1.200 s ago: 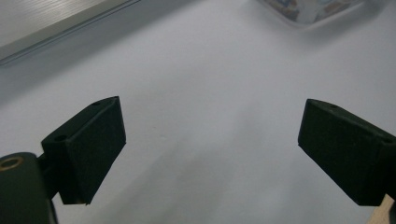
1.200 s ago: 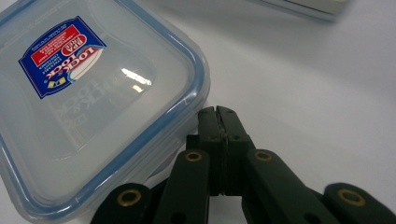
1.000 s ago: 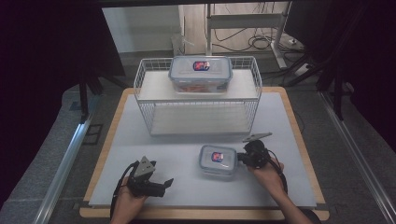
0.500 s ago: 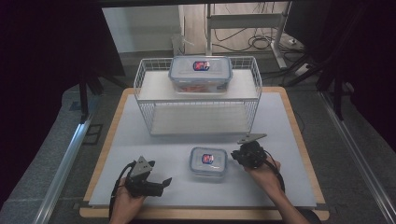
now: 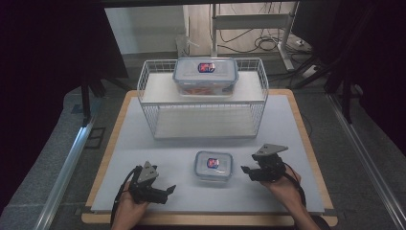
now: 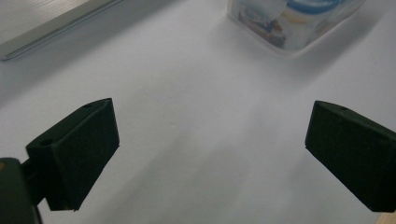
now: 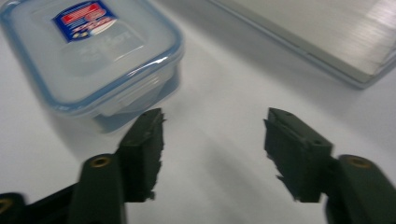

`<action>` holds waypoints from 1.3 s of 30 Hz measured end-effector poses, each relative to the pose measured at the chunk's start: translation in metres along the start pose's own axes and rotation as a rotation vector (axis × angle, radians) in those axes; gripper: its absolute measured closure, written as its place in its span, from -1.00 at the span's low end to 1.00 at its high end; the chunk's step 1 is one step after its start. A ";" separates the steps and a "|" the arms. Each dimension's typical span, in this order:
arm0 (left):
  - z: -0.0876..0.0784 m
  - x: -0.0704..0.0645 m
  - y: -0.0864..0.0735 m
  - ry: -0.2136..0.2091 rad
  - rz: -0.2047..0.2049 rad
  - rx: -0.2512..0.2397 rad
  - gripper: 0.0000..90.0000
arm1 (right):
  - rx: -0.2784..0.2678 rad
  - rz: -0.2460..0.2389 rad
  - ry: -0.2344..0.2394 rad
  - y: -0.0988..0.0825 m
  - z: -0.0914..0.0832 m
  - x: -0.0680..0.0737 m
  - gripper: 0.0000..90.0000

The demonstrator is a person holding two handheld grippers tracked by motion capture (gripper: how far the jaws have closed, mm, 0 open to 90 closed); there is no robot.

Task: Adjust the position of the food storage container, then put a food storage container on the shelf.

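High view shows the left tool (image 5: 167, 190) at lower left of the frame, jaws wide apart over bare desk (image 5: 297, 124) with nothing between them. Just right of centre, the right tool (image 5: 245, 169) has just been opening its jaws; they stand apart and empty, just beside the small lidded container (image 5: 213, 165), which rests on the desk at lower centre. To do the release well, I would draw this tool straight back without nudging the box. Farther up, the wire basket (image 5: 203, 129) carries a larger container (image 5: 206, 75) on top.
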State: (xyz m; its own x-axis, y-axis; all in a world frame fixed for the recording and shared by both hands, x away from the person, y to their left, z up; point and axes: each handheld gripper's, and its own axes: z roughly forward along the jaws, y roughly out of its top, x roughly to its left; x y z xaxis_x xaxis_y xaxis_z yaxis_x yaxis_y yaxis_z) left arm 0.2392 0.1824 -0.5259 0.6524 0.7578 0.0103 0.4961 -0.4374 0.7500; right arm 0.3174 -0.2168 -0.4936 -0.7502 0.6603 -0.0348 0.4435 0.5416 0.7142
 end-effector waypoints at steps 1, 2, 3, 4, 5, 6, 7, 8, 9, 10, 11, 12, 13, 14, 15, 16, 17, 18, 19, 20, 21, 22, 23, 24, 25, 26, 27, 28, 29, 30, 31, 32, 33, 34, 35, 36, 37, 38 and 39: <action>0.000 0.000 0.000 -0.003 -0.004 0.002 -0.95 | 0.002 -0.003 0.009 -0.002 0.000 0.001 -0.33; 0.000 0.000 0.000 -0.005 -0.009 0.002 -0.95 | 0.005 -0.005 0.017 -0.004 0.000 0.001 -0.38; 0.000 0.000 0.000 -0.005 -0.009 0.002 -0.95 | 0.005 -0.005 0.017 -0.004 0.000 0.001 -0.38; 0.000 0.000 0.000 -0.011 -0.012 0.010 -0.95 | 0.010 0.000 0.035 -0.009 0.000 0.001 -0.47; 0.001 0.000 0.000 -0.012 -0.012 0.014 -0.95 | 0.012 0.000 0.047 -0.012 -0.001 0.000 -0.54; 0.001 0.000 0.000 -0.014 -0.013 0.017 -0.95 | 0.010 0.007 0.053 -0.014 -0.001 -0.001 -0.56; 0.002 0.000 0.000 -0.016 -0.015 0.021 -0.94 | 0.015 0.013 0.053 -0.015 -0.001 -0.002 -0.57; 0.002 0.000 0.000 -0.018 -0.016 0.022 -0.95 | 0.015 0.011 0.052 -0.017 -0.001 -0.003 -0.59; 0.002 0.000 0.000 -0.017 -0.019 0.023 -0.94 | 0.012 0.016 0.052 -0.017 0.000 -0.003 -0.61; 0.002 0.001 -0.001 -0.016 -0.024 0.015 -0.92 | 0.006 0.021 0.052 -0.016 0.000 -0.004 -0.63; 0.002 0.002 -0.001 -0.020 -0.032 0.012 -0.89 | 0.001 0.025 0.053 -0.016 0.000 -0.005 -0.66; 0.002 0.003 -0.001 -0.025 -0.037 0.018 -0.88 | -0.003 0.025 0.055 -0.015 0.000 -0.005 -0.68; 0.003 0.004 -0.001 -0.024 -0.041 0.021 -0.89 | -0.002 0.022 0.051 -0.015 0.000 -0.004 -0.70; 0.003 0.004 -0.001 -0.024 -0.041 0.021 -0.91 | -0.002 0.022 0.051 -0.015 0.000 -0.004 -0.70; 0.004 0.005 -0.001 -0.005 -0.044 0.050 -0.92 | -0.003 0.019 0.036 -0.015 0.000 -0.004 -0.74; 0.004 0.005 -0.001 -0.005 -0.044 0.050 -0.92 | -0.002 0.020 0.031 -0.014 0.000 -0.004 -0.76; 0.004 0.006 -0.001 -0.003 -0.052 0.071 -0.92 | -0.002 0.020 0.031 -0.014 0.000 -0.004 -0.76; 0.002 0.005 0.000 0.005 -0.054 0.088 -0.95 | -0.011 0.033 0.017 -0.014 0.000 -0.004 -0.78; 0.001 0.004 0.001 0.013 -0.049 0.084 -0.97 | -0.015 0.034 0.013 -0.013 -0.001 -0.004 -0.78; 0.001 0.004 0.001 0.010 -0.058 0.078 -0.98 | -0.023 0.033 0.006 -0.012 -0.002 -0.003 -0.78; 0.000 0.005 0.002 -0.005 -0.070 0.066 -0.98 | -0.025 0.029 0.002 -0.012 -0.002 -0.003 -0.78; -0.001 0.006 0.003 -0.023 -0.088 0.051 -0.98 | -0.028 0.029 -0.003 -0.011 -0.003 -0.003 -0.78; -0.001 0.006 0.003 -0.023 -0.088 0.051 -0.98 | -0.029 0.031 -0.005 -0.010 -0.004 -0.002 -0.78; -0.002 0.007 0.005 -0.038 -0.100 0.040 -0.98 | -0.029 0.031 -0.006 -0.009 -0.004 -0.002 -0.78; -0.002 0.007 0.006 -0.044 -0.107 0.034 -0.98 | -0.026 0.033 -0.006 -0.009 -0.004 -0.002 -0.78; -0.002 0.007 0.008 -0.052 -0.101 0.031 -0.96 | -0.024 0.042 -0.004 -0.008 -0.005 -0.001 -0.78; -0.002 0.006 0.010 -0.058 -0.101 0.028 -0.95 | -0.022 0.047 -0.001 -0.007 -0.005 -0.001 -0.79; -0.001 0.006 0.013 -0.071 -0.097 0.027 -0.93 | -0.021 0.050 0.002 -0.006 -0.005 -0.001 -0.81; 0.000 0.005 0.016 -0.081 -0.089 0.031 -0.91 | -0.021 0.052 0.008 -0.005 -0.004 -0.001 -0.83; 0.002 0.004 0.021 -0.084 -0.078 0.041 -0.89 | -0.020 0.056 0.016 -0.003 -0.004 0.000 -0.85; 0.002 0.004 0.021 -0.084 -0.078 0.041 -0.87 | -0.020 0.056 0.016 -0.003 -0.004 0.000 -0.85; 0.005 0.003 0.032 -0.084 -0.051 0.060 -0.87 | -0.024 0.060 0.042 0.000 -0.004 0.002 -0.88; 0.005 0.003 0.032 -0.084 -0.051 0.060 -0.87 | -0.024 0.060 0.042 0.000 -0.004 0.002 -0.88; 0.007 0.002 0.035 -0.087 -0.048 0.058 -0.87 | -0.022 0.075 0.070 0.003 -0.003 0.003 -0.91; 0.008 0.002 0.039 -0.098 -0.042 0.050 -0.87 | -0.022 0.075 0.070 0.003 -0.003 0.003 -0.91; 0.011 0.004 0.047 -0.136 -0.051 0.025 -0.87 | -0.011 0.083 0.101 0.005 -0.001 0.004 -0.91; 0.011 0.004 0.047 -0.136 -0.051 0.025 -0.87 | -0.003 0.080 0.109 0.007 0.001 0.005 -0.91; 0.016 0.006 0.055 -0.176 -0.061 0.015 -0.87 | 0.004 0.079 0.116 0.008 0.002 0.006 -0.89; 0.016 0.006 0.055 -0.176 -0.061 0.015 -0.87 | 0.010 0.075 0.124 0.010 0.003 0.007 -0.85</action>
State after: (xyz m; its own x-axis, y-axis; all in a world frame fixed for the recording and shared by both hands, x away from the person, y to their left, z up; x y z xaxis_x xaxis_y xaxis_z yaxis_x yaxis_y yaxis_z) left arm 0.2798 0.1555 -0.4951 0.7107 0.6870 -0.1516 0.5452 -0.4016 0.7359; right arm 0.3180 -0.2052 -0.4890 -0.7695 0.6298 0.1055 0.5047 0.4985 0.7048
